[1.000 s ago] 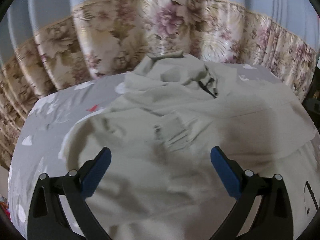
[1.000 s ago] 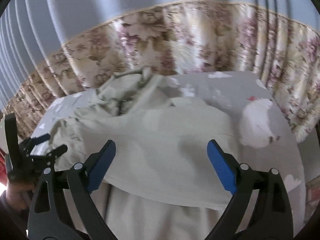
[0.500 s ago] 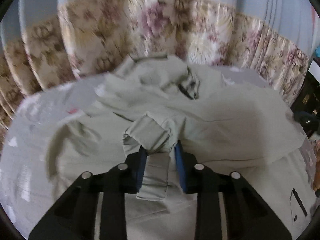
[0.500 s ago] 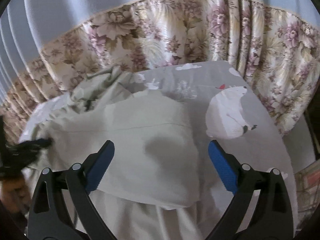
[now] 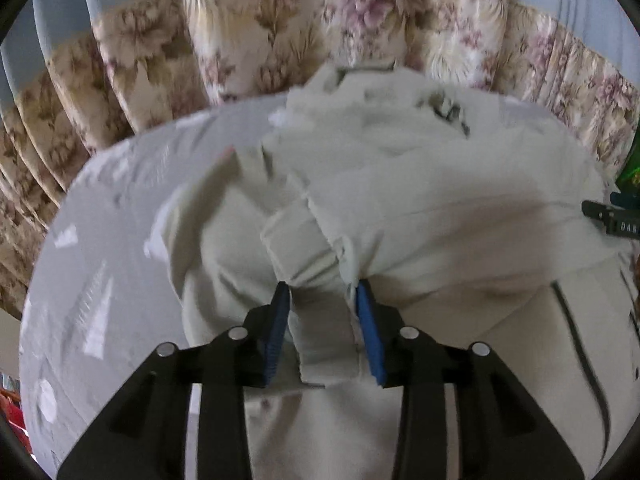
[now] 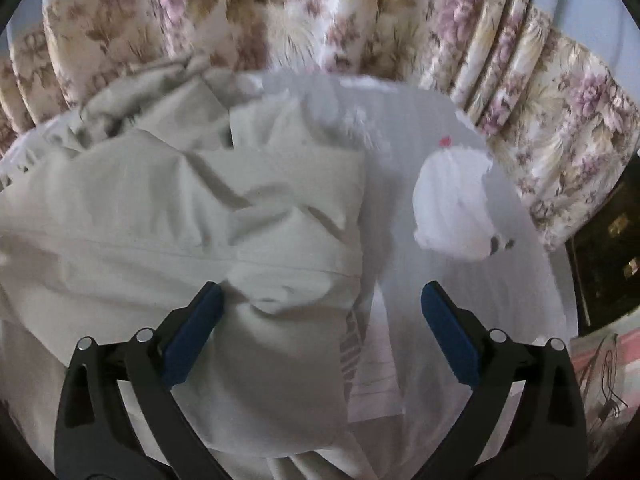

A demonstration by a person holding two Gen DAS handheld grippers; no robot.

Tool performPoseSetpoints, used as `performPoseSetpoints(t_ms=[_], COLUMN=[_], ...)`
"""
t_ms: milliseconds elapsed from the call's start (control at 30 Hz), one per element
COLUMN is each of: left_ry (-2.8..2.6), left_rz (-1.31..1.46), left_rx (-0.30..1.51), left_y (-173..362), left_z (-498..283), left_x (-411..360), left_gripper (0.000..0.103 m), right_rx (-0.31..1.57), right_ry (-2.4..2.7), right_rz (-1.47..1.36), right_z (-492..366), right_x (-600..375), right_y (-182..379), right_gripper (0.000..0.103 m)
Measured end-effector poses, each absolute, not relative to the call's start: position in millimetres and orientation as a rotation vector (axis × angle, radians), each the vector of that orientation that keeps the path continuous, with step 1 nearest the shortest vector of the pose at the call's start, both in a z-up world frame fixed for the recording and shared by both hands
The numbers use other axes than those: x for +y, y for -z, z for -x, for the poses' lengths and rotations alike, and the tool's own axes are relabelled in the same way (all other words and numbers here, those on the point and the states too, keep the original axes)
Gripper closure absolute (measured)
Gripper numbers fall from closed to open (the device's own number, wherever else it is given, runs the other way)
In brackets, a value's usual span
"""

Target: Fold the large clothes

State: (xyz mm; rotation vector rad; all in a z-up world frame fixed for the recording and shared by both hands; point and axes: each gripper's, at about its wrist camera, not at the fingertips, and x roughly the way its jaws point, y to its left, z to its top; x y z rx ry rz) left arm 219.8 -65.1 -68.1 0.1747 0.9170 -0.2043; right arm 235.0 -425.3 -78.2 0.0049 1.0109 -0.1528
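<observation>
Beige garment spread over grey printed bed sheet, bunched toward floral curtain. Left gripper clamped on a rolled band of the garment, blue pads pressing either side. Right gripper spread wide, holding nothing, poised above garment's folded edge beside white bear print on sheet. Motion blur in both views.

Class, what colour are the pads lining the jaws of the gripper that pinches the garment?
Blue pads on the left gripper, clearest in the left wrist view.
</observation>
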Motion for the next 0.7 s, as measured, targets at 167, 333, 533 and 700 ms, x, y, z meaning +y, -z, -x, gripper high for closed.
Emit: performPoseSetpoints(t_ms=[167, 333, 533, 700], left_ry=[0.184, 0.195, 0.173, 0.228], left_rz=[-0.167, -0.145, -0.097, -0.119], left_rx=[0.88, 0.811, 0.772, 0.767], left_y=[59, 26, -1, 5], left_z=[-206, -203, -214, -210], left_x=[-56, -40, -25, -50], left_gripper=[0.046, 0.03, 0.024, 0.02], right_rx=[0.946, 0.877, 0.831, 0.862], right_ry=[0.126, 0.061, 0.019, -0.005], right_rz=[-0.043, -0.053, -0.065, -0.016], right_z=[-223, -216, -220, -216], right_x=[-427, -425, -414, -385], right_y=[58, 22, -4, 16], right_gripper=[0.003, 0.003, 0.003, 0.003])
